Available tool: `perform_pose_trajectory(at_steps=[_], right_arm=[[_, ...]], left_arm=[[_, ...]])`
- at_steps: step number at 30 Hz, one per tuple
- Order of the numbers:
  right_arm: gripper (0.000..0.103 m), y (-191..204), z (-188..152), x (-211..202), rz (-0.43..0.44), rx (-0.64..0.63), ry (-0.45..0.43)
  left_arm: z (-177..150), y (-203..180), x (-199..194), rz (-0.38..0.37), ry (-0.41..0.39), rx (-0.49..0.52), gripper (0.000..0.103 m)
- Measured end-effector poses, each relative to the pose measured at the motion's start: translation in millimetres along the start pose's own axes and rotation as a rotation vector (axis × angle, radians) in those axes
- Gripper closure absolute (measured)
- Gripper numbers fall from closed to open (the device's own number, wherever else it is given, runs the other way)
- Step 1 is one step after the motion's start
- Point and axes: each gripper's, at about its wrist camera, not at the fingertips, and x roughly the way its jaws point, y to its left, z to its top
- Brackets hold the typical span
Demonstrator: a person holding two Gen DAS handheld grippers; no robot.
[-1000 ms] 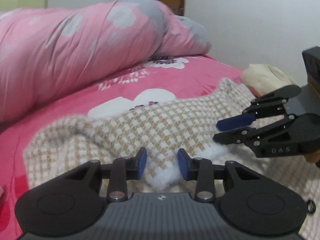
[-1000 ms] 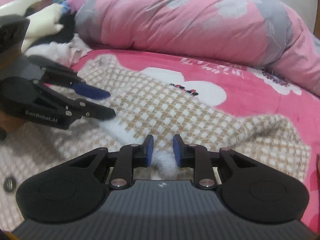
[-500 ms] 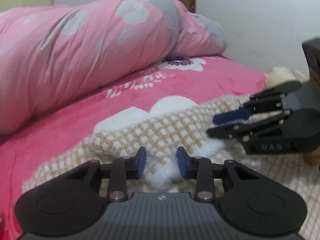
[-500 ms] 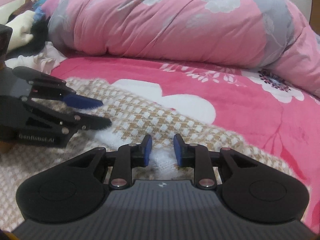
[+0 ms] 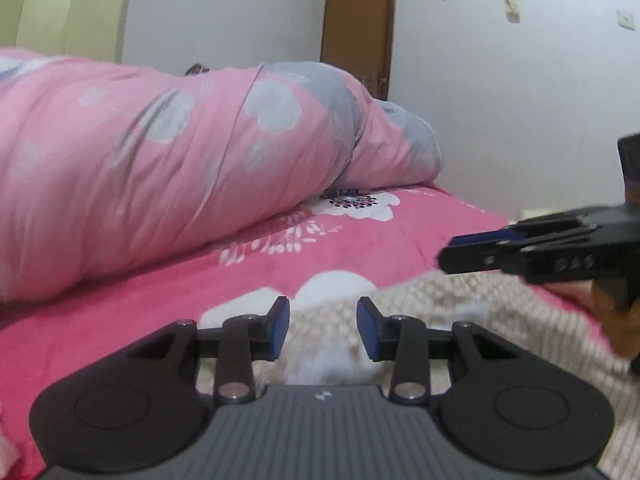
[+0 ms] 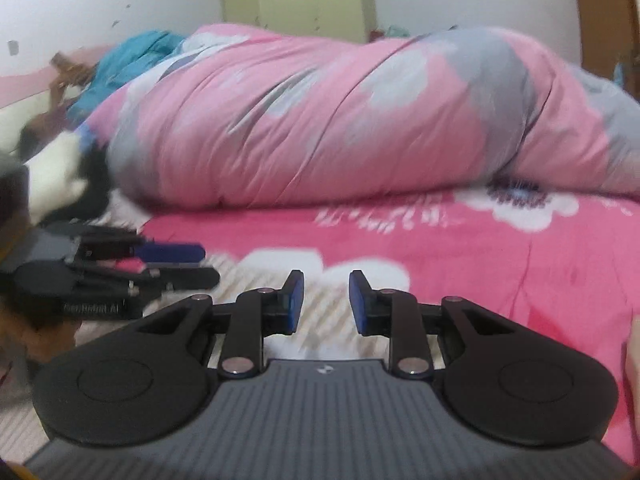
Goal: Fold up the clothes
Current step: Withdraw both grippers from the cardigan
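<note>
A beige-and-white checked garment point(image 5: 460, 304) with a fluffy white lining lies on the pink bed. My left gripper point(image 5: 323, 328) is shut on its lifted edge, with white lining bunched between the blue pads. To the right, my right gripper point(image 5: 446, 251) hovers over the same cloth with its fingers near together. In the right wrist view, my right gripper point(image 6: 326, 300) holds the garment point(image 6: 240, 268) edge between its pads, and the left gripper point(image 6: 210, 265) sits close at the left. Both views are motion-blurred.
A rolled pink and grey floral duvet point(image 5: 160, 168) runs across the bed just beyond the grippers. The pink floral bedsheet point(image 5: 360, 248) lies between. A brown door point(image 5: 356, 20) stands behind. Blue cloth point(image 6: 132, 56) and white and black clothes point(image 6: 56, 176) are piled at the left.
Both grippers have moved forward toward the duvet and tilted up, carrying the garment's edge along. Less of the checked cloth shows ahead; wall and door have come into view.
</note>
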Motion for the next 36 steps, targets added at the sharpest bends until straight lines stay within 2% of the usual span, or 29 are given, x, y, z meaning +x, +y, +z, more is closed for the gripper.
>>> perform_pose_trajectory(at_steps=[2, 5, 7, 13, 14, 16, 18, 20, 23, 25, 28, 30, 32, 34, 36], right_arm=[[0.08, -0.6, -4.2, 23.4, -0.03, -0.011, 0.028], [0.081, -5.4, -42.1, 66.7, -0.097, -0.063, 0.161], [0.081, -9.0, -52.0, 64.4, -0.089, -0.043, 0.104], [0.081, -24.1, -49.5, 53.5, -0.041, 0.096, 0.113], [0.081, -30.4, -50.6, 45.7, -0.025, 0.151, 0.116], [0.081, -41.2, -55.4, 26.4, 0.006, 0.25, 0.117], [0.074, -51.7, -67.5, 0.9, 0.007, 0.339, 0.128], [0.074, -54.8, -78.6, -31.1, 0.018, 0.418, 0.124], [0.072, -52.2, -91.5, -80.6, 0.017, 0.494, 0.122], [0.072, -45.7, -97.9, -111.4, 0.01, 0.525, 0.127], [0.071, -14.7, -105.6, -164.5, -0.025, 0.484, 0.121], [0.07, 13.1, -111.4, -194.2, -0.013, 0.435, 0.092], [0.063, 45.3, -120.9, -217.0, -0.015, 0.345, 0.058], [0.058, 76.9, -133.8, -228.7, -0.051, 0.242, 0.038], [0.056, 97.2, -150.1, -223.3, -0.09, 0.184, 0.059]], left_arm=[[1.7, -1.9, 10.5, 0.007, 0.014, 0.009, 0.063], [2.4, -2.7, 19.3, 0.01, 0.027, 0.012, 0.062], [0.0, 0.0, 14.1, 0.0, 0.024, -0.004, 0.061], [-7.3, 8.0, -1.7, -0.028, 0.015, -0.054, 0.057], [-10.5, 10.2, -9.1, -0.026, 0.022, -0.055, 0.057], [-19.1, 13.5, -30.1, -0.007, 0.058, -0.085, 0.044], [-29.7, 14.7, -56.2, -0.001, 0.066, -0.12, 0.044], [-38.6, 12.5, -82.6, 0.043, 0.088, -0.161, 0.043], [-51.8, 1.3, -136.9, 0.05, 0.049, -0.204, 0.042], [-60.4, -14.2, -180.0, 0.057, 0.002, -0.206, 0.033], [-75.3, -42.8, -218.7, 0.057, -0.028, -0.222, 0.023], [-85.3, -61.9, -243.6, 0.056, -0.046, -0.234, 0.017], [-95.3, -81.0, -268.5, 0.056, -0.065, -0.246, 0.013], [-107.4, -103.7, -269.6, 0.087, -0.054, -0.231, 0.01], [-122.4, -125.4, -254.4, 0.166, -0.018, -0.193, 0.008]])
